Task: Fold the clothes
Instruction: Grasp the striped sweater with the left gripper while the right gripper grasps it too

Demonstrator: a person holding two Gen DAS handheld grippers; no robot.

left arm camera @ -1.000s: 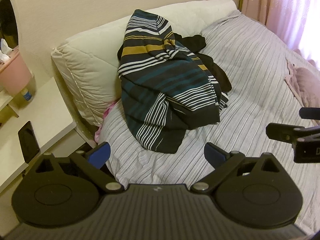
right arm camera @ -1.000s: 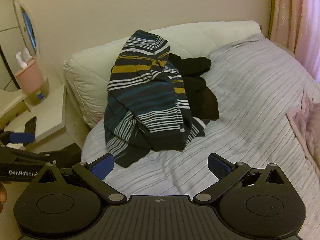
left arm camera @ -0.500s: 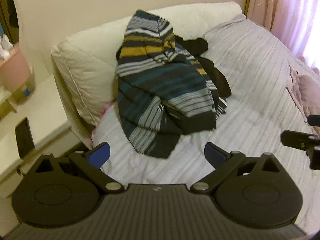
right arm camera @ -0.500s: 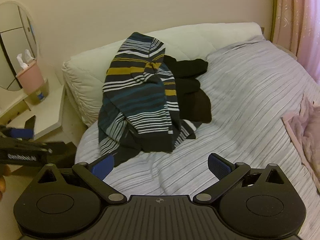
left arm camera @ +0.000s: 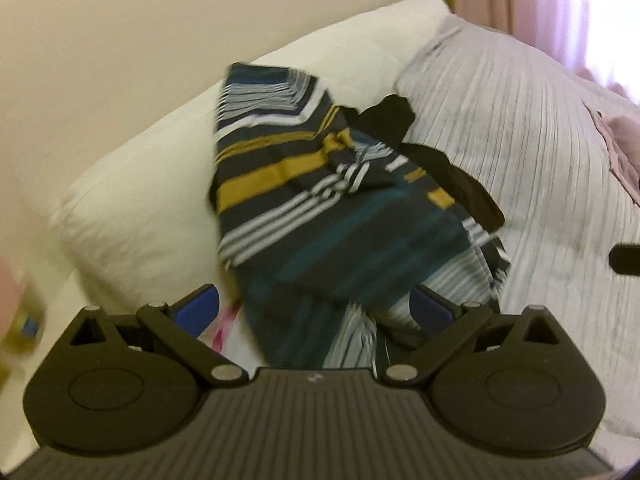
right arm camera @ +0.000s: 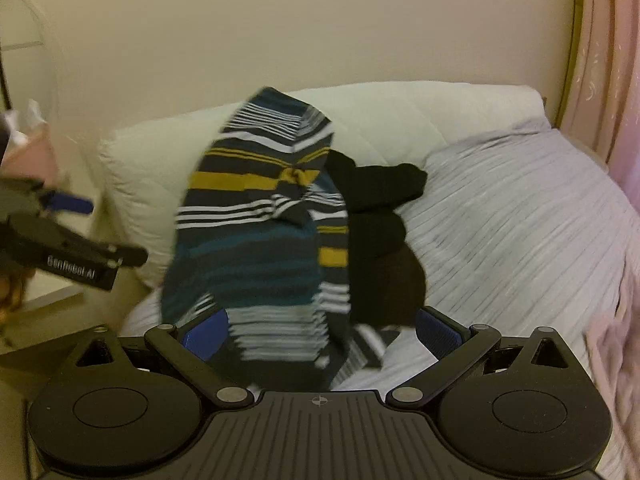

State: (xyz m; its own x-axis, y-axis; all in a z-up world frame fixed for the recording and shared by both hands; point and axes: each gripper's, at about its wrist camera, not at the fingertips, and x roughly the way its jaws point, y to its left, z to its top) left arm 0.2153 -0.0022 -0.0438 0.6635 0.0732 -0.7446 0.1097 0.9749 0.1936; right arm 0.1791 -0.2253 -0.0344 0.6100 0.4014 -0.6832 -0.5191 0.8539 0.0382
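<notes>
Clothes are seen heaped at the head of a bed, and both views are blurred. Nearest in the left wrist view, the left gripper is held with its blue-padded fingers spread wide; nothing is clamped between them, though the lower folds of the striped garment are framed in the gap. Whether the pads are touching the cloth cannot be told. In the right wrist view, the right gripper is likewise held wide open and nothing is gripped, the hem of the striped garment being seen between its fingers. Navy, teal, white and mustard bands are shown on this garment, which is draped partly over the striped grey bedsheet and partly up against the cream pillow behind it. A black garment is laid just beside it on the right, touching it and partly tucked beneath its edge. At the left edge of the right wrist view, the other gripper is seen near the pillow. A pink cloth is seen well apart, at the right edge of the bed. Farthest back, a cream wall is seen, and a pink curtain is hung at the right.
</notes>
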